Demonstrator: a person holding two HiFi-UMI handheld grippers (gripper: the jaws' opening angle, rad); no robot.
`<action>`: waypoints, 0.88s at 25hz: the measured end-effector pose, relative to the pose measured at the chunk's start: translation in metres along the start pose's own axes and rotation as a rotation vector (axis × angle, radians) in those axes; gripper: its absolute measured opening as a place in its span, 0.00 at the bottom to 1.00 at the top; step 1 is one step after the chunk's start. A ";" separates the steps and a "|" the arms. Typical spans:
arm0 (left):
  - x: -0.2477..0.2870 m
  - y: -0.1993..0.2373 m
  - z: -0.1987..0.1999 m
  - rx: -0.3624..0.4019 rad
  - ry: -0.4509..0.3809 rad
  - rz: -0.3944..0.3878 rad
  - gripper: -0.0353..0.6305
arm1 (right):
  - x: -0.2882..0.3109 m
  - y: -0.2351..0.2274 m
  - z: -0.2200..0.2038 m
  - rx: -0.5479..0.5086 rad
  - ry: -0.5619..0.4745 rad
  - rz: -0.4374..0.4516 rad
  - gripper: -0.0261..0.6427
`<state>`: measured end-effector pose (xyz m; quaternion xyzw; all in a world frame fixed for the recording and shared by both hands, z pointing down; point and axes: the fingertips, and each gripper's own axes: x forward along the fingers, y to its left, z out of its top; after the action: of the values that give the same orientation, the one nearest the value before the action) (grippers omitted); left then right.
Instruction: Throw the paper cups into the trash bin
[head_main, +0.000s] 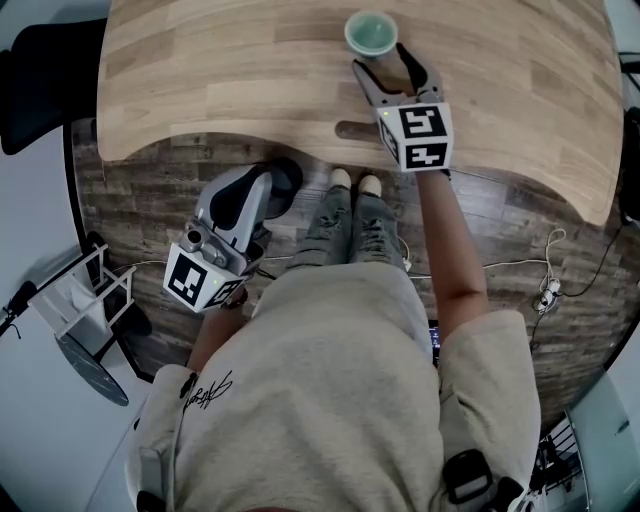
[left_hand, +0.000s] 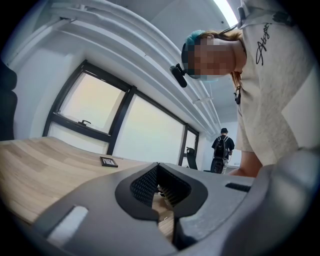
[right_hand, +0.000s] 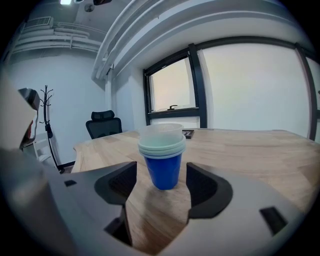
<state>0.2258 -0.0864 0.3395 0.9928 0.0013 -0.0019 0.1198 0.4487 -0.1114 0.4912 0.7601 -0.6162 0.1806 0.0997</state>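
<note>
Task barely begun: no cup had yet been lifted, and no trash bin could be made out in any view. At left, your left gripper (left_hand: 161, 191) hung off the table's near edge, pointing level. Its jaws were drawn close together, only a sliver of wood showing between the pads, and they held nothing. At centre-right, the nested stack of paper cups, blue outside with pale green rims (right_hand: 162, 159), stood upright on the table, near its far side in the head view. Your right gripper (head_main: 382, 68) was tilted down toward the stack with its jaws spread wide. The cups sat just ahead of the tips, in line with the gap, and neither pad touched them. By this reading, what remained was the whole job: closing on the stack, lifting it, finding the bin, and dropping the cups in. The surface was a light wooden tabletop with a curved edge (head_main: 200, 90), bare apart from the cups and a small dark framed object (left_hand: 108, 161) lying flat farther off. Below it lay a dark plank floor (head_main: 150, 200) with loose cables (head_main: 550, 285) at right. The room had white walls and large dark-framed windows (right_hand: 175, 90), a black office chair (right_hand: 102, 124) beside a coat stand (right_hand: 47, 117), and a distant person with a backpack (left_hand: 220, 149).
</note>
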 end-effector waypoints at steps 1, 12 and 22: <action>-0.001 0.001 0.000 0.001 0.001 0.004 0.06 | 0.002 -0.001 0.002 0.005 -0.007 -0.004 0.47; -0.008 0.007 0.001 0.015 0.005 0.026 0.06 | 0.014 -0.009 0.004 0.019 -0.018 -0.038 0.48; -0.010 0.008 0.005 0.018 0.004 0.021 0.06 | 0.027 -0.008 0.008 0.020 -0.014 -0.044 0.48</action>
<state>0.2154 -0.0951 0.3369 0.9938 -0.0087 0.0014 0.1107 0.4619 -0.1365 0.4952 0.7756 -0.5983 0.1794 0.0916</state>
